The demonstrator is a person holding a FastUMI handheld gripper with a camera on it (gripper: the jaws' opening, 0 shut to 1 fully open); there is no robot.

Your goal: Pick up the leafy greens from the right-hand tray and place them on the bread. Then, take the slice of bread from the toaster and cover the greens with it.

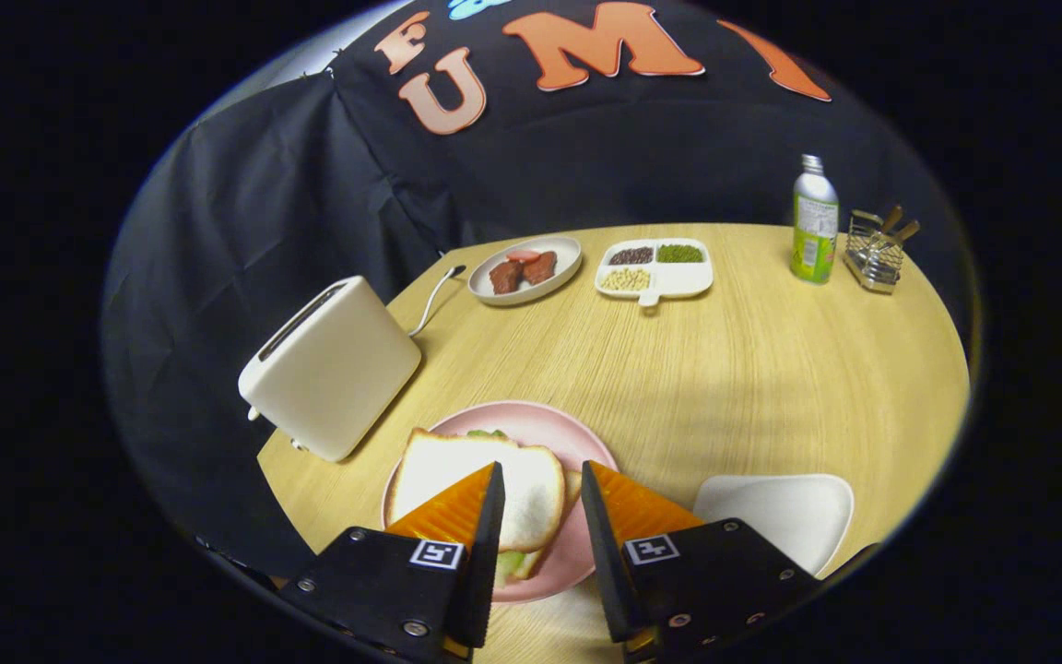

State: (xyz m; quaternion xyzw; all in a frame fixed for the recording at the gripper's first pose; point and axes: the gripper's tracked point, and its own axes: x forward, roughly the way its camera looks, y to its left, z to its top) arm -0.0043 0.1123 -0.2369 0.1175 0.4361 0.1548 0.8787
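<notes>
With top bread slice (480, 484) already covering greens (513, 563) on the pink plate (577, 443), both steps look done; claw (540, 489) wide, empty, toaster (328, 369) at 10 o'clock.

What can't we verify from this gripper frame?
- Greens: mostly hidden under the top bread slice; green edges peek out.
- Lower bread slice: covered, barely shows.
- Toaster slots: seen at an angle, inside hidden.
- Right-hand tray: partly behind the open gripper fingers.
- Rack contents: too small to identify.
</notes>
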